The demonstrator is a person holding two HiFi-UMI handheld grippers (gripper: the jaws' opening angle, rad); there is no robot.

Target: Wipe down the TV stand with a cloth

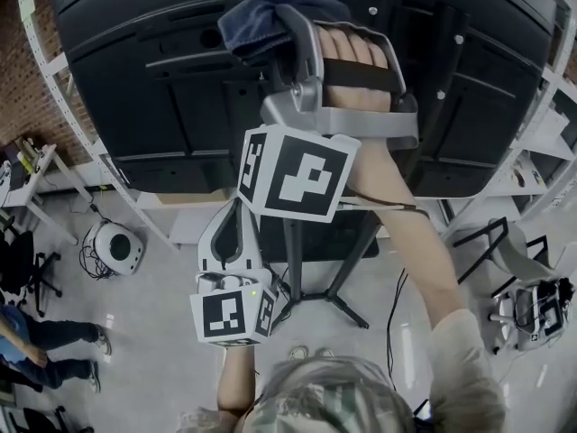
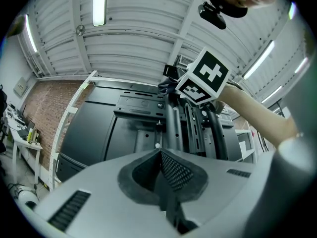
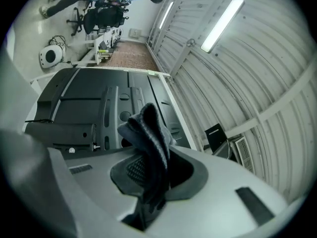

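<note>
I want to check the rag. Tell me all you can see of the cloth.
The cloth is dark blue-grey, soft and ribbed like a towel, bunched into upright folds. The right gripper is shut on its lower part, between the fingers, and the free end sticks out past them. It is held up near the black panel; whether it touches is unclear.

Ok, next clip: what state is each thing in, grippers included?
right gripper: shut on the cloth.
cloth: bunched, clamped between the jaws, up by the TV back.
left gripper: shut, empty, held lower.
TV back: dark, facing the camera.
TV stand: upright on the floor.
</note>
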